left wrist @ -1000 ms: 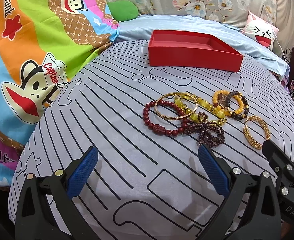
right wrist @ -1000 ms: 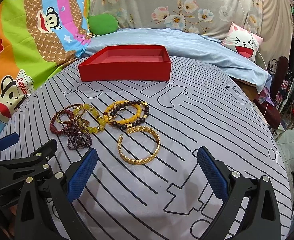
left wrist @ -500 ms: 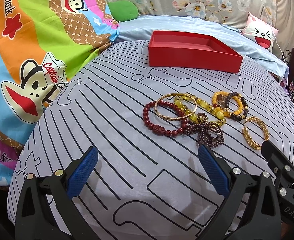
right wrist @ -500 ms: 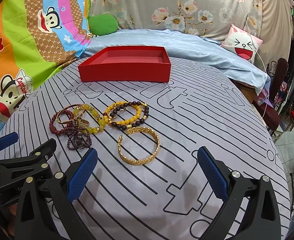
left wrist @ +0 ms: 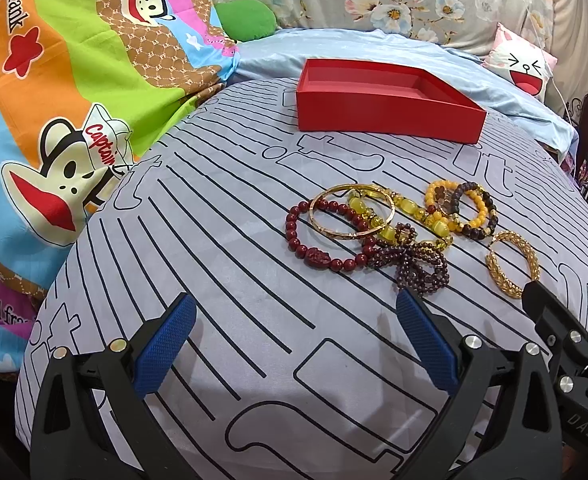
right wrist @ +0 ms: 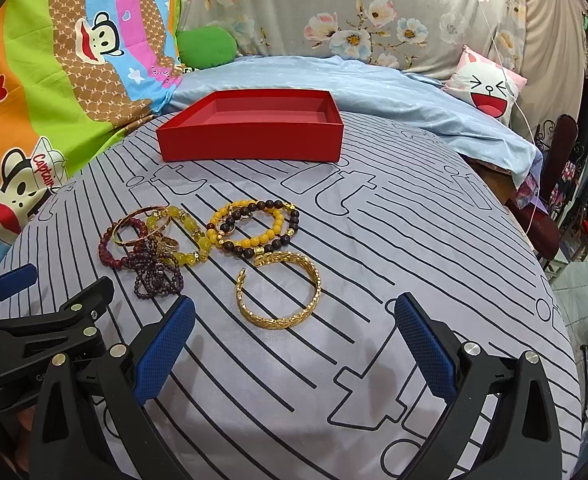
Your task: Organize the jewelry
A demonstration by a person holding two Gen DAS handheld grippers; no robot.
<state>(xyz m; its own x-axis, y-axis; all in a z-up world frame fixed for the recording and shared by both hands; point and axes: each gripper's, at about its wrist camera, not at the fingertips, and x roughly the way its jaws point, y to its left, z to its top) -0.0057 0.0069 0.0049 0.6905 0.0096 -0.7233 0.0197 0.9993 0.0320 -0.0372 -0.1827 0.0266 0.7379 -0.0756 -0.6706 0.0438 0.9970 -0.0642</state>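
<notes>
Hovering low over a grey sheet printed with black stripes [left wrist: 222,280], the left gripper [left wrist: 294,344] had its blue-padded fingers [left wrist: 166,344] spread wide with nothing between them, and the right gripper [right wrist: 290,344] was likewise spread and held nothing. Both were short of the jewelry, which lay in a loose cluster near the middle of the sheet. A dark red bead bracelet [left wrist: 325,240] sat at the cluster's left end, with a plain gold bangle [left wrist: 351,214] lying partly over it. Just to the right, a yellow-green stone bracelet [left wrist: 401,220] overlapped the bangle, and a tangled strand of dark purple beads [left wrist: 413,264] lay on the near side, touching the red beads. Farther right, a yellow bead bracelet [right wrist: 250,226] and a dark brown bead bracelet [right wrist: 270,232] lay looped through one another. An open gold cuff with a woven pattern [right wrist: 280,294] lay nearest the right gripper, its upper end touching or almost touching the brown beads; in the left wrist view the same cuff [left wrist: 511,264] sat close beside the tip of the right gripper's black frame. A shallow red box [right wrist: 250,130] stood open beyond the cluster, well apart from it, at the far edge of the striped sheet. Behind it lay a light blue blanket [right wrist: 373,84], a cartoon-monkey quilt [left wrist: 74,100] to the left, and a white smiling-face pillow [right wrist: 487,88] to the right.
</notes>
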